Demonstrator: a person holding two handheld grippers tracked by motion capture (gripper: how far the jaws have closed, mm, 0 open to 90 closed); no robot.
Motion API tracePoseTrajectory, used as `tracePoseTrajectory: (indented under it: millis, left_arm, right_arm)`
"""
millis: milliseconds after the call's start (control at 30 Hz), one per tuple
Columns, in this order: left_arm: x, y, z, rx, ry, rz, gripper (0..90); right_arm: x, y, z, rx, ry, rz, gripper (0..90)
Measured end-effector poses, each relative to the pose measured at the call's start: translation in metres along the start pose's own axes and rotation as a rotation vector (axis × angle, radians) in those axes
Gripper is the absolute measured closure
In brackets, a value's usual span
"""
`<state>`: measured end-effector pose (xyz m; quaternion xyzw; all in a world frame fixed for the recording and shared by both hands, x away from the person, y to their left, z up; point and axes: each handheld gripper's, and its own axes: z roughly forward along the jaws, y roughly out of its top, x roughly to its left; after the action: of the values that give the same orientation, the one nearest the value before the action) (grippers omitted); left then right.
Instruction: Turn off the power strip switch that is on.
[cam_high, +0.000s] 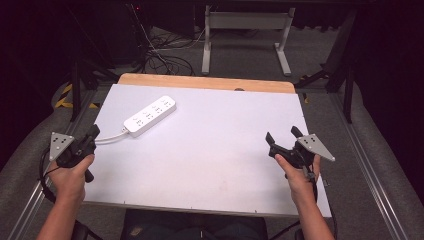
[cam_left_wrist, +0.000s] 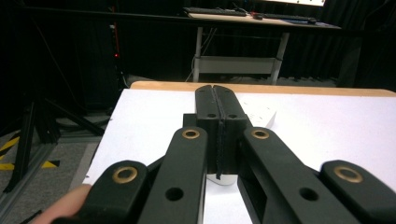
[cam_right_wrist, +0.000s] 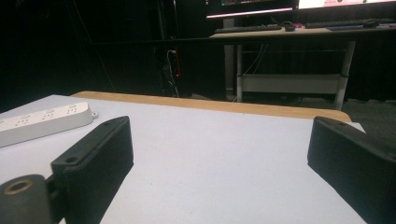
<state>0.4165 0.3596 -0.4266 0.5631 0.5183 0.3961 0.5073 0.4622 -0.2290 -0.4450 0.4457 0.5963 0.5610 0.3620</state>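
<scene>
left gripper (cam_high: 93, 133) at table's (cam_high: 210, 150) left edge, jaws pressed together, holding nothing | right gripper (cam_high: 282, 136) near right edge, jaws wide apart, holding nothing | bare white surface between them | power strip (cam_high: 150, 115) just beyond left gripper, far-left, cable (cam_high: 111, 137) trailing toward it

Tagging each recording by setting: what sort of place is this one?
Probably a lab or studio workspace: a white-topped table holding a power strip, black curtains around, loose cables on the floor, and a desk with keyboards behind.
</scene>
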Motion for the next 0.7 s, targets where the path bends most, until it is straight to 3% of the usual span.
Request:
tracePoseTrajectory:
  millis: [67,133,200,333,533,700]
  left_arm:
    - [0.001,0.005,-0.001,-0.016,-0.009,-0.013,90.0]
    - [0.001,0.011,-0.001,-0.031,-0.004,0.012,90.0]
    - [0.001,0.018,-0.001,-0.026,-0.024,0.003,90.0]
    - [0.002,0.029,0.002,0.005,-0.04,0.026,90.0]
    - [0.0,0.046,0.023,0.074,-0.065,0.073,90.0]
    - [-0.004,0.062,0.049,0.197,-0.069,0.158,90.0]
  right_arm:
    - [0.0,0.0,0.0,0.0,0.0,0.0,7.5]
    - [0.0,0.0,0.0,0.001,0.0,0.0,7.5]
    - [0.0,0.0,0.0,-0.002,0.0,-0.002,7.6]
    - [0.0,0.0,0.0,0.001,0.0,0.001,7.7]
    - [0.0,-0.001,0.0,0.004,0.001,0.0,7.7]
    - [0.0,-0.001,0.0,0.004,0.003,0.001,7.9]
